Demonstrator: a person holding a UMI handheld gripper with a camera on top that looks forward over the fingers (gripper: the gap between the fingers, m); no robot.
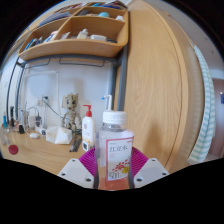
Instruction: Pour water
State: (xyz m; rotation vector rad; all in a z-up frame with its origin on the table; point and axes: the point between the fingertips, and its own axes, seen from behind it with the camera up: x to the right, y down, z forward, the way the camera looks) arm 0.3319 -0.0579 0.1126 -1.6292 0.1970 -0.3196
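Bottle: clear plastic juice bottle with a white screw cap and a white label with pink print, liquid inside looking pale pink; it stands upright between the two fingers of the gripper.
Jaws: partly open, set to about the bottle's width. The magenta pads sit close against the bottle's lower body on both sides; I cannot tell whether both pads press on it or a thin gap remains.
Support: the bottle's base is hidden by the fingers, so I cannot tell whether it rests on the wooden worktop or is lifted.
Fill: appears well filled, so judged moderately heavy, with the contents likely to shift when tilted.
Wall: thin plastic, judged somewhat soft; a hard squeeze could dent it.
Surface: smooth label, judged slippery under the pads.
Cap: still on; pouring cannot start until it is off.
Grasp point: the labelled mid-body, below the shoulder, looks best, keeping the neck free.
Left of bottle: white pump dispenser bottle, just beside it.
Further left of bottle: small brownish figurine and small items, unclear.
Above and left of bottle: wooden wall shelf.
Receiving vessel: none seen.
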